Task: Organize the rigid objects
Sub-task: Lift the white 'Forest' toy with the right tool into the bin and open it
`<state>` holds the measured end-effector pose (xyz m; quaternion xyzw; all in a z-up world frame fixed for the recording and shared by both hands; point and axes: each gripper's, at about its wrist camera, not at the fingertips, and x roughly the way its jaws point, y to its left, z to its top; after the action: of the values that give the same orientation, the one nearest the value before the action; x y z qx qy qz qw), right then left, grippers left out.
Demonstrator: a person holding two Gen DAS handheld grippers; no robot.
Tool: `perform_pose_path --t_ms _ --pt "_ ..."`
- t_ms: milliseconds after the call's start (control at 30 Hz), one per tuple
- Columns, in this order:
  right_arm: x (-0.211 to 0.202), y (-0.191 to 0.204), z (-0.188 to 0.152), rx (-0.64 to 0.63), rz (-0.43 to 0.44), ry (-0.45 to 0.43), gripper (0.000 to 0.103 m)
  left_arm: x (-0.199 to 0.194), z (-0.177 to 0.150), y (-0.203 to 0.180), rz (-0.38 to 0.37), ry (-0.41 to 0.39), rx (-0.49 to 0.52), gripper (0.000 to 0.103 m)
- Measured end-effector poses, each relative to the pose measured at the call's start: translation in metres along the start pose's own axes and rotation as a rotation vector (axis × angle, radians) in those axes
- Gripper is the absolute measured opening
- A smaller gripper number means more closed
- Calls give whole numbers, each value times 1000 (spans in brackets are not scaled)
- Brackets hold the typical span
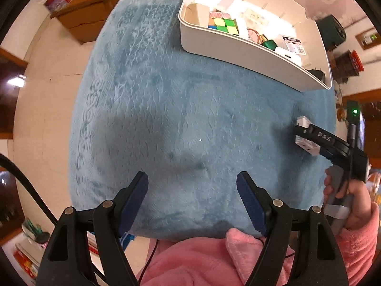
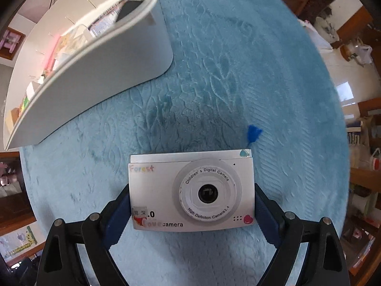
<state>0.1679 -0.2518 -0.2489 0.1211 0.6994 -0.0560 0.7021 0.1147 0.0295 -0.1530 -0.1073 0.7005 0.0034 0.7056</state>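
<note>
Right claw [image 2: 191,211] grips the silver children's digital camera [image 2: 190,190] by its ends, near the white storage bin [image 2: 100,81] on the blue-covered surface [image 2: 238,71]. Left claw [image 1: 192,200] stands open, empty.

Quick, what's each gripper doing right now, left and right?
Left gripper: open, nothing between its fingers, above the blue blanket.
Right gripper: closed on the silver camera, gripping its two short sides.

camera [image 2: 191,190]: "Forest" | lens ring: "Children's Digital Camera" | bottom: "camera" (sticker partly covers it)
</note>
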Motion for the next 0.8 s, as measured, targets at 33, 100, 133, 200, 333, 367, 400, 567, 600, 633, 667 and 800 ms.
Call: perform_pose_path --t_ms 33,100,133,200,333,367,400,567,600,633,667,800 --pt "-8 0 -2 11 3 -13 92 1 2 2 -11 5 6 80" --pt "-20 -1 -7 33 18 -27 92 3 5 7 -36 14 17 80" --pt "-27 -1 -8 46 25 -37 92 3 6 10 -44 16 20 80" --pt "-43 1 -8 59 17 -63 92 4 9 14 -62 14 30 80" --pt "-77 10 -5 55 -20 -130 92 7 16 22 -69 11 50 80" --pt "-83 8 2 53 -24 -143 92 8 17 23 -59 9 60 80" --pt "-90 8 5 50 -32 -161 92 9 18 25 -50 5 75 80" --pt "-118 16 33 34 -39 -247 92 15 19 38 -61 22 105 80" --pt "-121 17 41 35 -30 -256 92 16 19 41 -62 27 106 80" --pt "-124 23 46 37 -21 -266 92 17 19 45 -66 32 106 80" --pt "-124 26 53 38 -19 -271 92 18 19 48 -70 36 104 80" --pt "-124 47 70 41 -6 -289 92 16 20 60 -80 26 106 80"
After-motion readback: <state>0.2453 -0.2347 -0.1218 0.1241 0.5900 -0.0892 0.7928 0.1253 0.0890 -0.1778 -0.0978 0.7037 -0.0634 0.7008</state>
